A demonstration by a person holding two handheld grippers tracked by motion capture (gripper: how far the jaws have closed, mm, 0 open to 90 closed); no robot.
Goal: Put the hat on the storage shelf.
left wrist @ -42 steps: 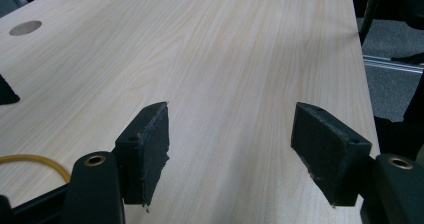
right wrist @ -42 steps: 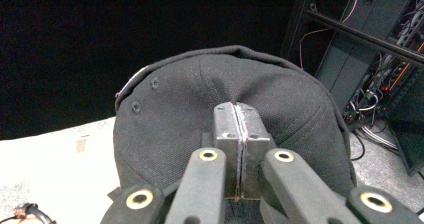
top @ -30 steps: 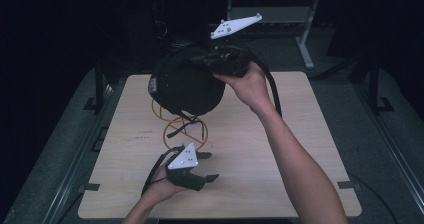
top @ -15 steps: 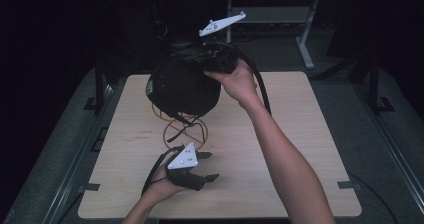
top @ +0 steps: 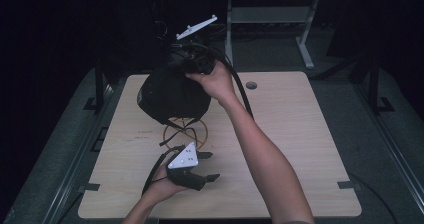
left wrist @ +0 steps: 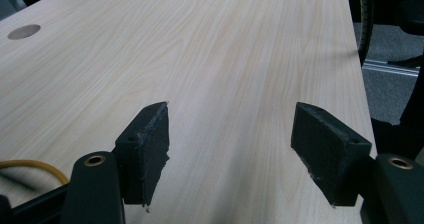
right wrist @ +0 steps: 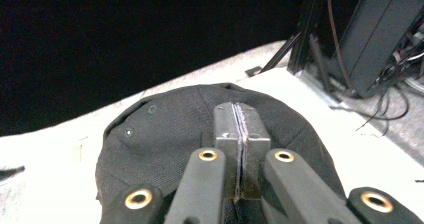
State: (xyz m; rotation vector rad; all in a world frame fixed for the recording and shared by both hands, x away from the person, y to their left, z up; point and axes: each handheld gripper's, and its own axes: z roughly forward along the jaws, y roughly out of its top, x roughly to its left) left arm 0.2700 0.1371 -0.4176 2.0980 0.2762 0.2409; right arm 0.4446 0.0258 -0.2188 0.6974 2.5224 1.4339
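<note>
The right gripper (top: 187, 64) holds a black cap (top: 170, 96) up above the stand (top: 186, 131), a gold wire frame at mid-table (top: 300, 134). Its jaws are pressed together, pinching the cap's fabric at the crown; in the right gripper view the pads (right wrist: 241, 134) meet flat with the cap (right wrist: 165, 139) spread beneath them. The cap hangs just over the stand's top. The left gripper (top: 202, 170) rests on the table nearer the person than the stand, jaws wide apart with nothing but bare wood (left wrist: 225, 59) between them.
</note>
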